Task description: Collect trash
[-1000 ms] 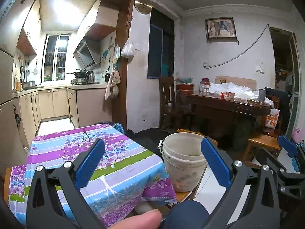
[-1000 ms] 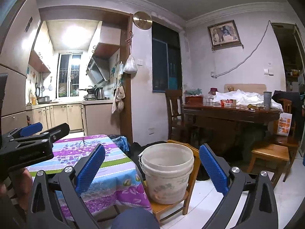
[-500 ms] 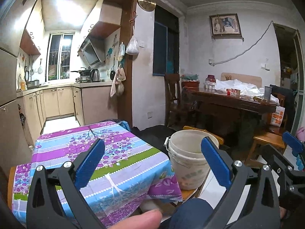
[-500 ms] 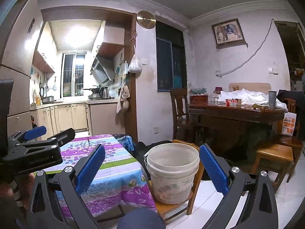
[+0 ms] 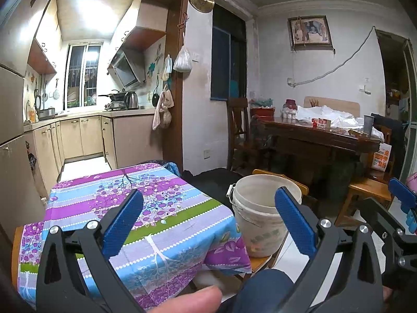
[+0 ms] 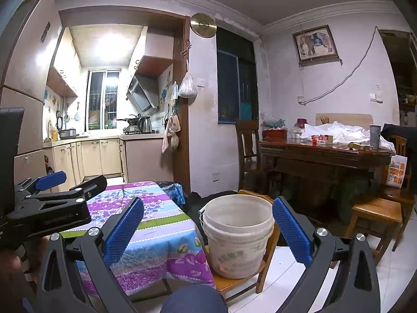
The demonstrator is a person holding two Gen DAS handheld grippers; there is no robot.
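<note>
both grippers [image 5: 208, 221] [image 6: 207, 228] agape near bucket [image 6: 238, 234]

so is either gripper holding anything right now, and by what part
Nothing is held. The left gripper and the right gripper are both open with empty air between their blue pads, pointing toward the white bucket on the small chair.

hand-held grippers — 2 [image 5: 208, 224] [image 6: 207, 228]; bucket — 1 [image 6: 235, 237]; cloth-covered table — 1 [image 6: 161, 224]; framed picture — 1 [image 6: 316, 44]
</note>
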